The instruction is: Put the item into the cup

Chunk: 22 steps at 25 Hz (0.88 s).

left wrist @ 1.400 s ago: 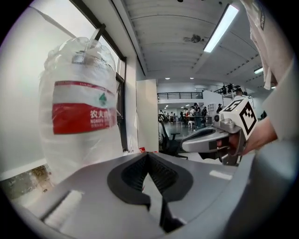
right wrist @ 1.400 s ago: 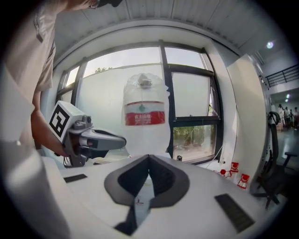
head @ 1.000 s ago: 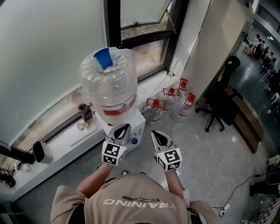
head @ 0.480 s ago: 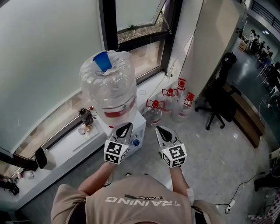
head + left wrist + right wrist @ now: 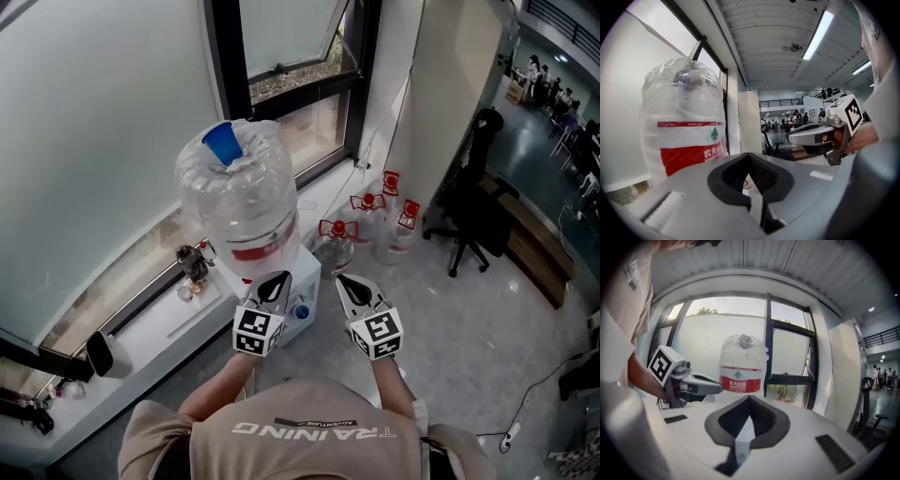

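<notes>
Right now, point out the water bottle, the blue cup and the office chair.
water bottle [image 5: 239, 202], head view, its clear side.
blue cup [image 5: 220, 143], head view, its outer wall.
office chair [image 5: 473, 192], head view, its dark body.

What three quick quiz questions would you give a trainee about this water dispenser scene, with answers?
1. True or false: the blue cup sits atop the big water bottle.
2. The left tongs and right tongs are: A) shut, empty B) holding the cup C) wide open
3. On which side of the person is the black office chair?
Key: 1 true; 2 A; 3 right.
</notes>
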### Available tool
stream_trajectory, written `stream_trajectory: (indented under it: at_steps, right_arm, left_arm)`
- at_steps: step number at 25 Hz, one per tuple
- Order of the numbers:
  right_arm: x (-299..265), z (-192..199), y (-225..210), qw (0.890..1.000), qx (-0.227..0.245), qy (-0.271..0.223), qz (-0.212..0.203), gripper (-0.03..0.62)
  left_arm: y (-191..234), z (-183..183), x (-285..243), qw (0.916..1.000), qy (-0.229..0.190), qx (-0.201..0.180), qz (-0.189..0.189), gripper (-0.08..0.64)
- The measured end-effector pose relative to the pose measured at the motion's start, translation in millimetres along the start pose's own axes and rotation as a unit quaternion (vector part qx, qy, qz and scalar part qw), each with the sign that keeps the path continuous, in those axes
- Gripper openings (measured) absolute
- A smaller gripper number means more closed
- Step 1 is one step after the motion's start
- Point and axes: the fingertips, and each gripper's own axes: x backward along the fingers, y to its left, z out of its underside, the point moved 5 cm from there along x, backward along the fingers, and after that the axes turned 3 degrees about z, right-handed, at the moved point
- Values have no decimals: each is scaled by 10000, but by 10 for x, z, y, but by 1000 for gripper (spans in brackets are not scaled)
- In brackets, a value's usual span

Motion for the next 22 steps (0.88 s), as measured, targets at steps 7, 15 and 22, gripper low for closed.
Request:
stream_trajectory:
  at_steps: [7, 15, 22]
  right_arm:
    - [69, 35, -11, 10000, -3, 20, 76, 11]
    - [117, 62, 12, 10000, -32, 14, 87, 11]
    - [141, 93, 3, 9999, -44, -34, 95, 11]
  left_arm:
    - [21, -112, -32, 9998, -174, -8, 18, 8]
    - [-22, -115, -31, 9998, -192, 23, 70, 8]
    - [-3, -90, -27, 9997, -204, 113, -18, 8]
